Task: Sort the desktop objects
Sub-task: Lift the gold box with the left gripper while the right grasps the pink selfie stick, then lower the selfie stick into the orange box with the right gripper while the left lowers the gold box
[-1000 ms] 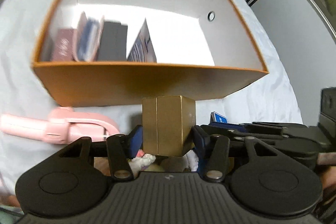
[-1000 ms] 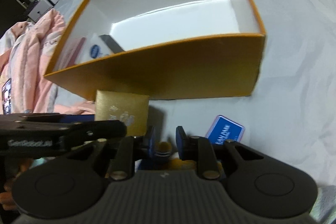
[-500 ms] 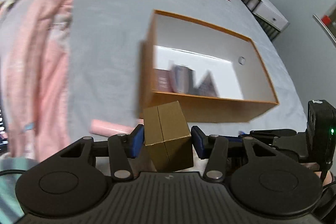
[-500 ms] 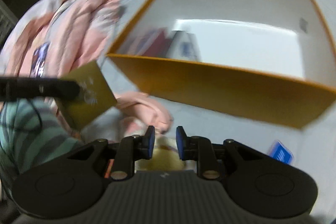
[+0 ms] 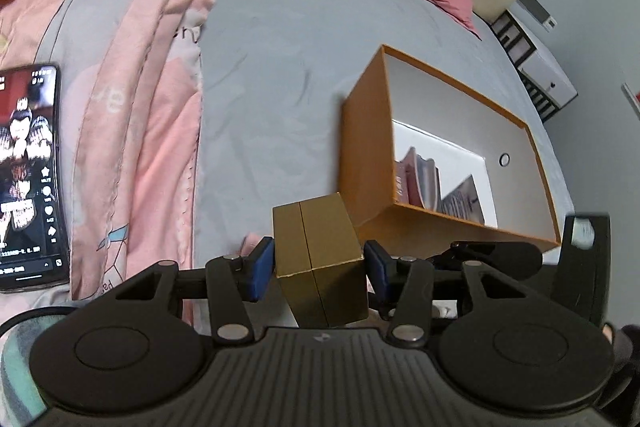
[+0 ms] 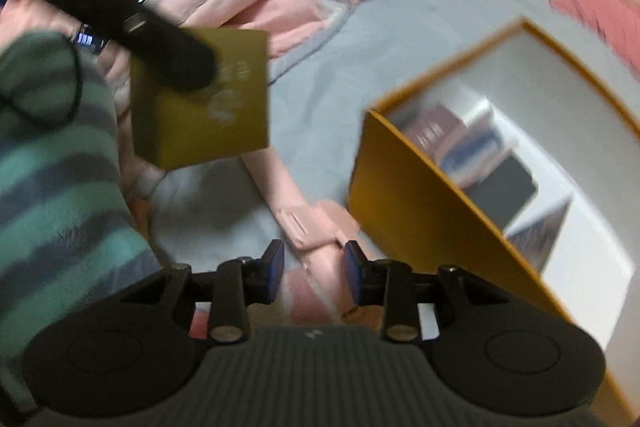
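My left tongs (image 5: pixel 319 269) are gripping one gold box (image 5: pixel 320 259) between their pads. My right tongs (image 6: pixel 314 267), just opening, are hanging empty over one pink object (image 6: pixel 320 223) beside one orange box (image 6: pixel 420 203).

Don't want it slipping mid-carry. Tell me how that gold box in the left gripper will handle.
The gold box looks like stiff, probably light card. The left gripper pinches smooth flat sides, so it may slip or pivot; it already sits tilted. A centre seam suggests hard squeezing could open or dent it.

Phone (image 5: pixel 28 179) lies on bedding (image 5: pixel 144 131), left of the open box (image 5: pixel 368 163).
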